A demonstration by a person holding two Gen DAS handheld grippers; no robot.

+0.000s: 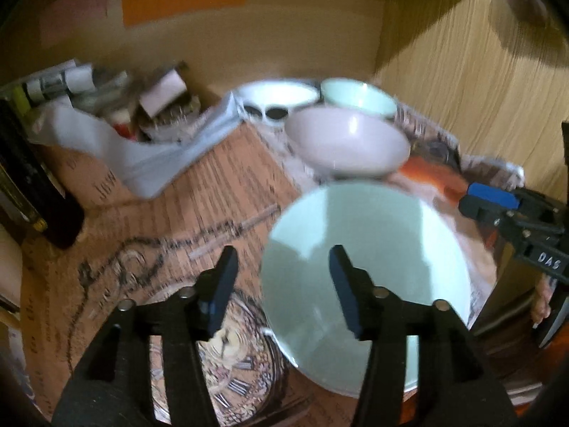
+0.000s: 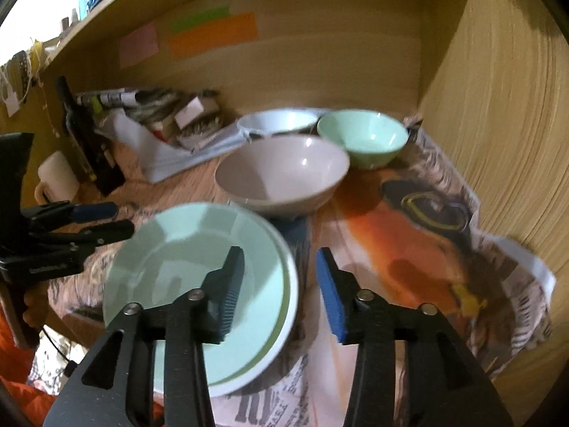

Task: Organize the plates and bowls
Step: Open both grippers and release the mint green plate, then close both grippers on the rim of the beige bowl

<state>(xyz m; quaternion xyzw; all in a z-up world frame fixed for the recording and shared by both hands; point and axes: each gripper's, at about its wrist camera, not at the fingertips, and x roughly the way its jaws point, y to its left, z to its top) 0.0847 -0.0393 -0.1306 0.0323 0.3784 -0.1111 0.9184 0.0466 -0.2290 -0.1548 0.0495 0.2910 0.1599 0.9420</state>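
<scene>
Left wrist view looks forward and down over its own open fingers (image 1: 282, 286), close above the green plate (image 1: 370, 249), facing the shelf's back wall at 12 o'clock. Right wrist view sits just as close, further right, angled the same way, with the plate (image 2: 185, 256) at 9 o'clock of its fingers (image 2: 281, 291). Both share the plate, the pink bowl (image 1: 346, 144) (image 2: 281, 174) and the bowls behind it. Each catches the other gripper at frame edge.
</scene>
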